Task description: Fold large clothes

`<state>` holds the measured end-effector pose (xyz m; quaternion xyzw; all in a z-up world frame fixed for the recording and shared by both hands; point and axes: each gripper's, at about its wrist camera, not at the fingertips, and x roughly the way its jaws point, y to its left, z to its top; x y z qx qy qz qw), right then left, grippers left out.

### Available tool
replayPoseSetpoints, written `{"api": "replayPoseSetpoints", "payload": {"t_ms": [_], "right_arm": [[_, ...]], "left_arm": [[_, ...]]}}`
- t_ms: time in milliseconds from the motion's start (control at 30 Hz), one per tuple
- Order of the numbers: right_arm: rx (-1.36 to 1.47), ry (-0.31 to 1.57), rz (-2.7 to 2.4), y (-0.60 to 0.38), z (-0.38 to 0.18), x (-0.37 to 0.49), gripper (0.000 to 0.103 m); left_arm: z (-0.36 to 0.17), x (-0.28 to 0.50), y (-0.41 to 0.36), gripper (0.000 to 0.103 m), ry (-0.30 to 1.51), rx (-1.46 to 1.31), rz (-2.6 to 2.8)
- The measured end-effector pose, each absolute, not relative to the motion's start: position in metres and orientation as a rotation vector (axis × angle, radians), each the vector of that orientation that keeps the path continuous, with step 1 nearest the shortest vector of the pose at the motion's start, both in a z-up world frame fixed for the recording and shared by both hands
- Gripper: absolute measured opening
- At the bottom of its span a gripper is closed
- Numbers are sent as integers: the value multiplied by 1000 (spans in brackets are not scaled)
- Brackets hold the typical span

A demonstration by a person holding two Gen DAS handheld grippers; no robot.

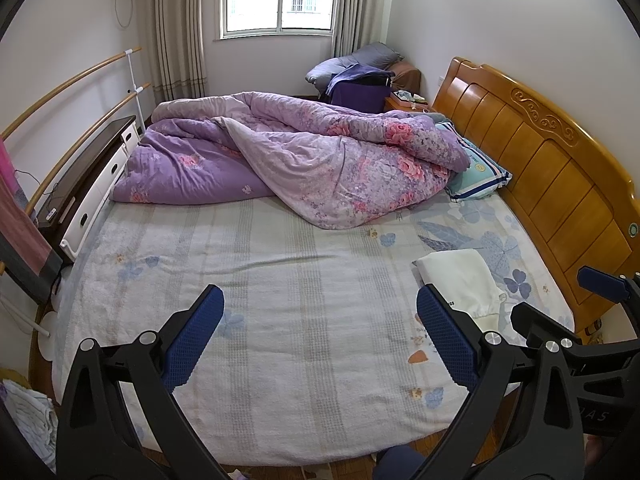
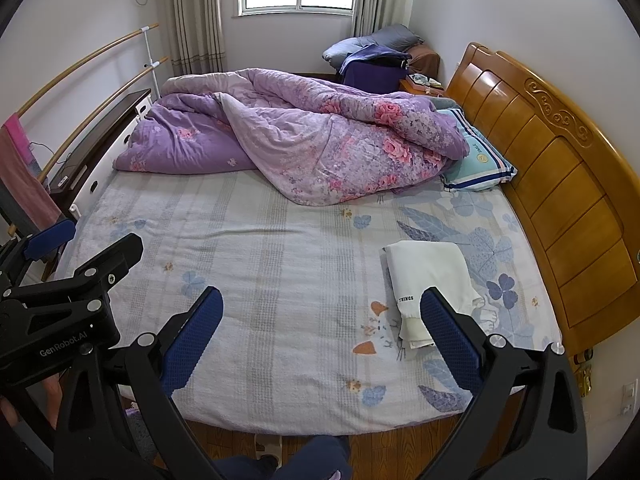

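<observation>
A white garment lies folded into a neat rectangle on the bed's right side, near the wooden headboard; in the left wrist view the same white garment shows beside the right finger. My left gripper hangs open above the bed's near edge, holding nothing. My right gripper is also open and empty, its right fingertip overlapping the garment's near end in the image. Each gripper shows at the edge of the other's view.
A rumpled purple floral quilt covers the far half of the bed. A striped pillow rests by the wooden headboard. A dresser and wooden rails stand left. More bedding is piled in the far corner.
</observation>
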<state>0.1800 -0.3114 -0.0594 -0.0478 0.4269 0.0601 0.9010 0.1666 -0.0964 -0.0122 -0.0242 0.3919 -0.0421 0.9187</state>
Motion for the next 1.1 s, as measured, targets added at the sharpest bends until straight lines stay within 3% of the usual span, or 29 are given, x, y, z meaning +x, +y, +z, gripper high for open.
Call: {"api": "replayPoseSetpoints", "payload": {"t_ms": [1100], "right_arm": [[-95, 891, 129, -319, -66, 179, 95]], "left_arm": [[-17, 167, -99, 97, 808, -57, -99]]}}
